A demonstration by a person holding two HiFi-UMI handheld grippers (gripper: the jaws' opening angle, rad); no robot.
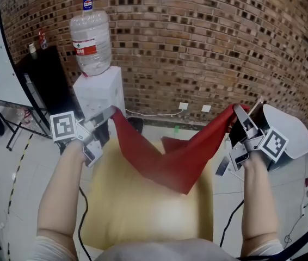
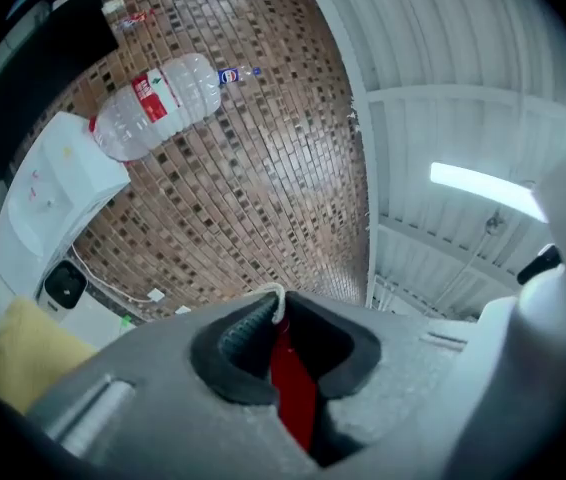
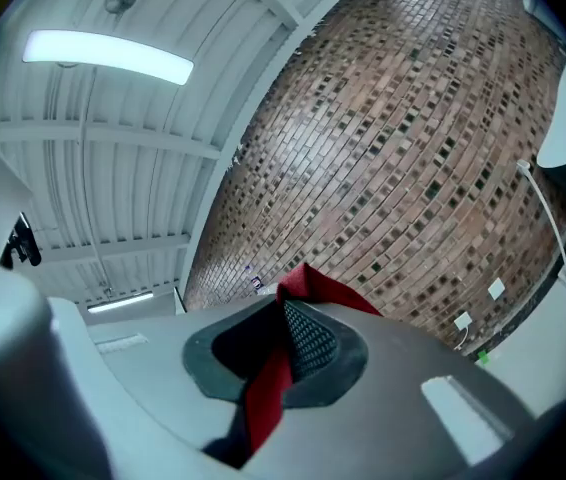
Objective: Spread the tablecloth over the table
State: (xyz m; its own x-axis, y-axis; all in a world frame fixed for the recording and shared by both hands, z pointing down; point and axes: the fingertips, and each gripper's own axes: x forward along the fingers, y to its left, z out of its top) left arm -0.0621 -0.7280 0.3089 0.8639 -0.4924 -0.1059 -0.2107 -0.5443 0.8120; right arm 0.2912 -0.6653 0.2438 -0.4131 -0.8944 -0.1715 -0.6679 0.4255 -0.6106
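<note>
**A:** Where is the tablecloth at this moment?

**B:** Nearest to the person is the yellow table (image 1: 143, 222), and its top is bare. Above it the red tablecloth (image 1: 170, 162) hangs in the air between the two grippers. Its lowest fold comes close to the table top; I cannot tell if it touches.

**A:** And the grippers?

**B:** The left gripper (image 1: 109, 114) has its jaws pinched on one end of the cloth, and a thin red strip shows between the pads. The right gripper (image 1: 240, 113) is clamped on the other end in the same way.

**A:** How will the cloth handle?

**B:** I judge it is light and very soft, because it sags deeply in the middle and keeps no shape. Thin fabric may slip from the pads, so the hold is best at the corners or the hem, with the hands well apart.

**A:** What is behind?

**B:** A water dispenser (image 1: 100, 94) with its bottle (image 1: 90, 37), then the brick wall (image 1: 208, 48).
</note>
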